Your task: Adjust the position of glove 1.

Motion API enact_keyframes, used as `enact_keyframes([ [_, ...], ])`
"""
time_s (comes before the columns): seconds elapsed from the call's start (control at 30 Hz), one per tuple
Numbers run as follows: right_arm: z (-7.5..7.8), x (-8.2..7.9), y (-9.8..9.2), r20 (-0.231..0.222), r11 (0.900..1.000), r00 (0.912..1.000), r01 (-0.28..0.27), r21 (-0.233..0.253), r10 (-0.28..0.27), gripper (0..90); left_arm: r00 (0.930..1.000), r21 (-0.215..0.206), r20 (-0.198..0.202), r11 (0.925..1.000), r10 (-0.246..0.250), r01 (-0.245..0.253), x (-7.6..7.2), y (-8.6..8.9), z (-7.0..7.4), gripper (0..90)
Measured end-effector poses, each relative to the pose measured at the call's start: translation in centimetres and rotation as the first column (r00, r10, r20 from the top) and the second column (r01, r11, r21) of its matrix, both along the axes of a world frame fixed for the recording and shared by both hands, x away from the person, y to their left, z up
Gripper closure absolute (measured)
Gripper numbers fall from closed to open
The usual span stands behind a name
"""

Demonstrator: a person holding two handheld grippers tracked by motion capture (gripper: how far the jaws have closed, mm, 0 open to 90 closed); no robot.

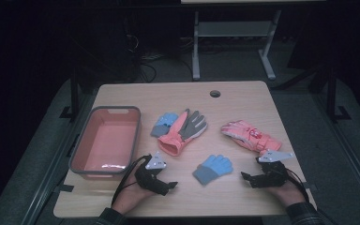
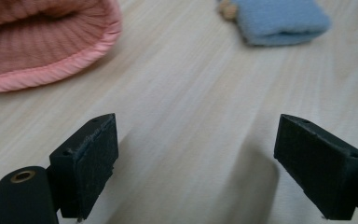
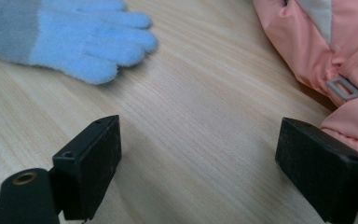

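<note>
In the high view, a wooden table (image 1: pixel 243 197) is seen with a red bin (image 1: pixel 104 143) at its left side. Near the middle, a coral glove with a grey palm (image 1: pixel 182 132) lies with a small blue glove (image 1: pixel 164 123) just beside it on the left. A second blue glove (image 1: pixel 213 168) lies nearer the front edge, between the two grippers, and a pink padded glove (image 1: pixel 250 136) lies to the right. The left gripper (image 1: pixel 168 186) is held low at the front left, the right gripper (image 1: pixel 246 178) at the front right, just before the pink padded glove.

In the left gripper view, the jaws are spread wide over bare table, with nothing between them. The ribbed cuff of the coral glove (image 2: pixel 42 42) is seen ahead at upper left, and a blue glove's cuff (image 2: pixel 282 21) at upper right.

In the right gripper view, the jaws are likewise spread wide and empty. The blue glove's fingers (image 3: pixel 102 39) lie ahead at upper left; the pink padded glove (image 3: pixel 326 51) lies at the right, close to the right-hand jaw.
</note>
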State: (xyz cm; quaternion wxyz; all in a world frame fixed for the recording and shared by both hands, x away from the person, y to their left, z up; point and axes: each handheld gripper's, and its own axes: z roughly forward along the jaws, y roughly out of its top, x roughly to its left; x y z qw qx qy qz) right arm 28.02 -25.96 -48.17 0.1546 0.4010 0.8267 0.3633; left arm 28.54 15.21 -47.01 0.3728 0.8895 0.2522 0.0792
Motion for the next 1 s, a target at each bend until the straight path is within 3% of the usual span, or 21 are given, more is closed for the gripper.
enact_keyframes([
  [0.3, 0.0, 0.0, 0.1, -0.007, 1.000, 1.0000, -0.002, -0.001, 0.002, 12.1, 0.9997, -0.027, 0.006, 0.9994, 0.023, -0.023, 0.2, 0.0, 2.3, 13.4],
  [0.37, 0.0, 0.0, 0.1, -0.011, 1.000, 0.9999, 0.000, 0.001, 0.000, 12.1, 0.9997, -0.044, -0.010, 0.9988, 0.023, -0.024, 0.6, 0.0, 2.8, 14.0],
  [0.43, 0.0, 0.0, 0.1, -0.011, 1.000, 0.9999, 0.000, 0.001, 0.000, 12.1, 0.9988, -0.031, -0.017, 0.9985, 0.046, -0.046, 0.9, -0.4, 3.3, 13.9],
  [0.5, 0.0, 0.0, 0.1, -0.011, 1.000, 0.9999, 0.000, 0.001, 0.000, 12.1, 0.9989, -0.030, 0.001, 0.9985, 0.046, -0.046, 1.2, -1.0, 4.0, 13.9],
  [0.77, 0.0, 0.0, 0.1, -0.012, 1.000, 0.9999, 0.002, 0.001, -0.002, 12.1, 0.9969, -0.031, 0.021, 0.9966, 0.076, -0.076, 3.7, -2.3, 5.7, 14.3],
  [1.0, 0.0, 0.0, 0.1, -0.011, 1.000, 0.9999, 0.001, 0.000, -0.001, 11.8, 0.9893, -0.048, 0.041, 0.9892, 0.140, -0.138, 7.1, -3.0, 7.2, 15.8],
])
